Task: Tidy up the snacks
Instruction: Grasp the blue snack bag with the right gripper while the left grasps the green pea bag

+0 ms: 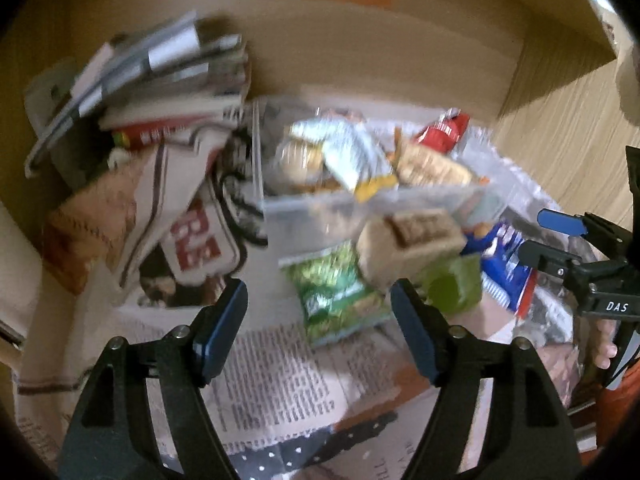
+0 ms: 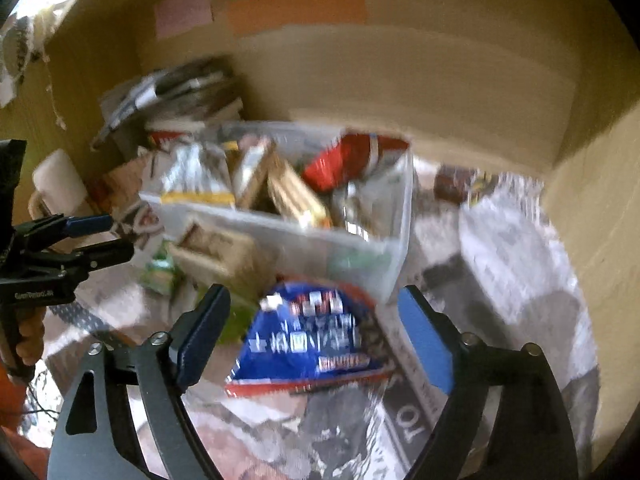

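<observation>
A clear plastic bin sits on newspaper, filled with several snack packets, among them a red one and a white-and-yellow one. In front of it lie a green bag, a tan box, a green packet and a blue bag. My left gripper stands open just short of the green bag. My right gripper stands open, its jaws either side of the blue bag and not touching it.
A stack of magazines and papers leans at the back left. Cardboard walls close in the back and both sides. Newspaper covers the floor. A hand holds the other gripper's handle.
</observation>
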Demonstrator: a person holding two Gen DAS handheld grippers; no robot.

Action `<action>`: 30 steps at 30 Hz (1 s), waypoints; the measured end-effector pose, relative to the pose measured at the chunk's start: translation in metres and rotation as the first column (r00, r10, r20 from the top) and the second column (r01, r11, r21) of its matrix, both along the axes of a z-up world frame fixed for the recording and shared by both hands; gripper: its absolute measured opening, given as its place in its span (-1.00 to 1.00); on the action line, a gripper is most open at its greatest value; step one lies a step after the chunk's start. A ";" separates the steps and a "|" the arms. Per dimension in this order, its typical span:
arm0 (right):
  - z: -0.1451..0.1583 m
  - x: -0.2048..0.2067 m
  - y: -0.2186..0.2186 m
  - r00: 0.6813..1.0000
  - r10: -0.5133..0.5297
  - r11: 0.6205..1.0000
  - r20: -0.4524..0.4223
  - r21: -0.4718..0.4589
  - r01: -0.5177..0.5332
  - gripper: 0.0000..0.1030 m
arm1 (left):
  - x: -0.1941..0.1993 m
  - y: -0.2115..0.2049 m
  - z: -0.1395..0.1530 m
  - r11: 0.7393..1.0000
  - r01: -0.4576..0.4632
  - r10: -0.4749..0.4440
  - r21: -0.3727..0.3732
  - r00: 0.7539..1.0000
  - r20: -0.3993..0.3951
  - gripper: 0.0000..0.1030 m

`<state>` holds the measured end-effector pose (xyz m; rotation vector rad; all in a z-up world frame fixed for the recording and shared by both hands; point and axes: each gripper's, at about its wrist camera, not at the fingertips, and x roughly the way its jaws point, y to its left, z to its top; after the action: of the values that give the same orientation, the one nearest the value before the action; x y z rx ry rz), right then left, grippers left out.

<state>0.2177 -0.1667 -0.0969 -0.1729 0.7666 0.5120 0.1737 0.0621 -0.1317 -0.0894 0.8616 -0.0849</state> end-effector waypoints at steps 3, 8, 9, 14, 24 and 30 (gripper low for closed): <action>-0.015 0.005 -0.001 0.998 -0.026 1.000 -0.052 0.005 0.026 0.63 | 0.007 0.001 -0.015 1.000 -0.003 0.002 -0.022 0.999 -0.044 0.44; -0.024 0.014 0.003 0.995 -0.038 0.999 -0.087 0.007 0.039 0.63 | 0.022 -0.005 -0.028 0.999 0.005 -0.009 -0.049 0.997 -0.070 0.44; -0.025 0.016 0.005 0.996 -0.038 0.999 -0.084 -0.002 0.038 0.63 | 0.025 -0.007 -0.030 0.999 0.010 -0.013 -0.048 0.997 -0.071 0.44; -0.033 0.023 0.013 0.994 -0.038 0.999 -0.102 -0.037 0.035 0.59 | 0.037 -0.014 -0.045 1.000 0.013 -0.015 -0.022 0.996 -0.085 0.42; -0.039 0.020 0.010 0.993 -0.045 0.999 -0.113 -0.031 0.041 0.25 | 0.027 -0.020 -0.045 1.000 0.015 -0.015 0.013 0.999 -0.036 -0.17; -0.034 0.011 0.005 0.995 -0.050 0.998 -0.084 -0.048 0.046 0.18 | 0.020 -0.013 -0.040 1.000 0.006 -0.006 -0.017 0.999 -0.036 -0.19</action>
<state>0.2288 -0.1618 -0.1306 -0.1758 0.8646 0.4585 0.1933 0.0486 -0.1719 -0.1043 0.8972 -0.0965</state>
